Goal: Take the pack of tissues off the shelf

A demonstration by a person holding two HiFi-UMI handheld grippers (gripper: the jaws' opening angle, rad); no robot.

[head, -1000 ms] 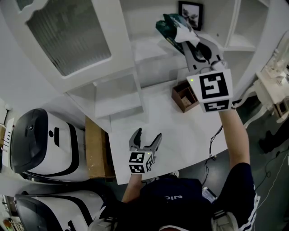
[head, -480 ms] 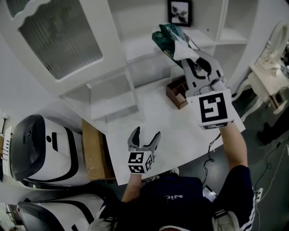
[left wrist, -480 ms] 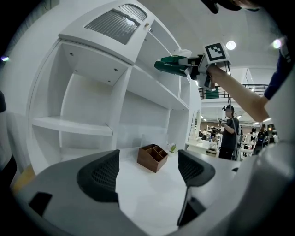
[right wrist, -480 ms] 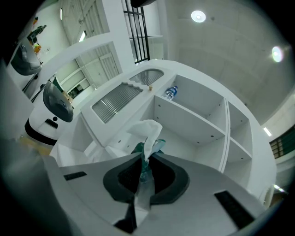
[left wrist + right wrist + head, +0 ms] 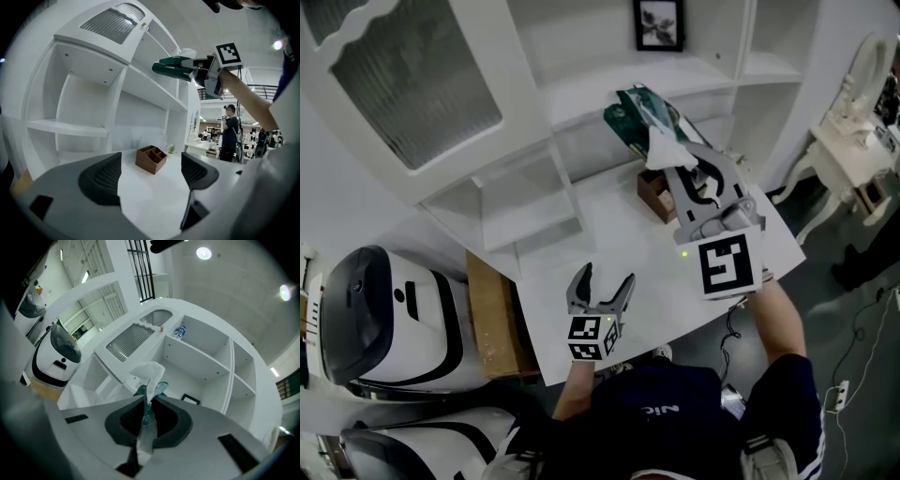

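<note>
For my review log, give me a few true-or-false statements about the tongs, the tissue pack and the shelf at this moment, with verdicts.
1. The right tongs are shut on the green pack of tissues. True.
2. The left tongs hold the brown wooden divided box. False: they are open and empty; the box sits on the white table.
3. The pack lies on a board of the white shelf unit. False: it is held in the air in front of the shelf unit, above the table.
4. A black-framed picture stands on a shelf. True.

Things at the white table
Wooden divided box [image 5: 649, 193] near the table [image 5: 614, 248] far edge, cardboard box [image 5: 492, 319] beside its left edge
</note>
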